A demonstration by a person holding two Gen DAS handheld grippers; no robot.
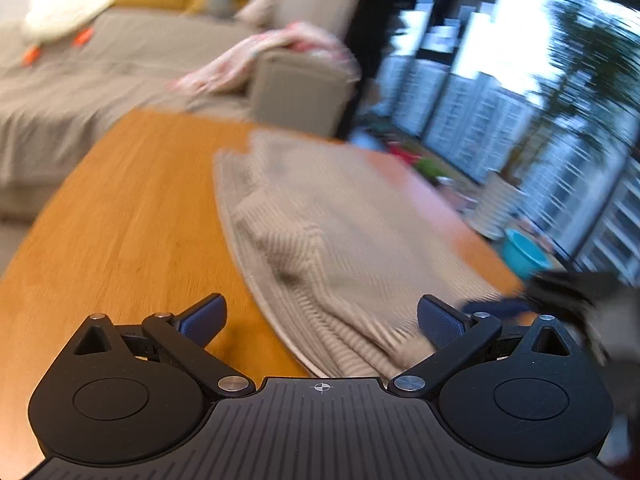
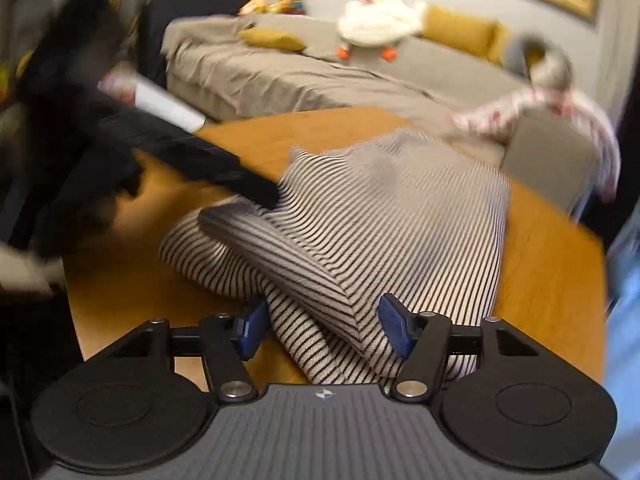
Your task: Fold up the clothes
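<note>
The striped garment [image 2: 360, 224] was seen heaped on the counter [image 1: 120, 208], its long axis running from lower centre toward the upper right of the right wrist view. A raised fold was straddled by the right tongs [image 2: 322, 330], part-open with no grip evident. The left tongs [image 1: 322, 322] were spread wide and empty over the cloth's near edge, so the right hand was judged nearer.

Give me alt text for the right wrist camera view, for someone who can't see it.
A striped black-and-white garment lies bunched on a wooden table, a fold of it between the open blue fingers of the right gripper. Behind are a grey sofa with a white plush duck and mustard cushions; the image is motion-blurred.
</note>
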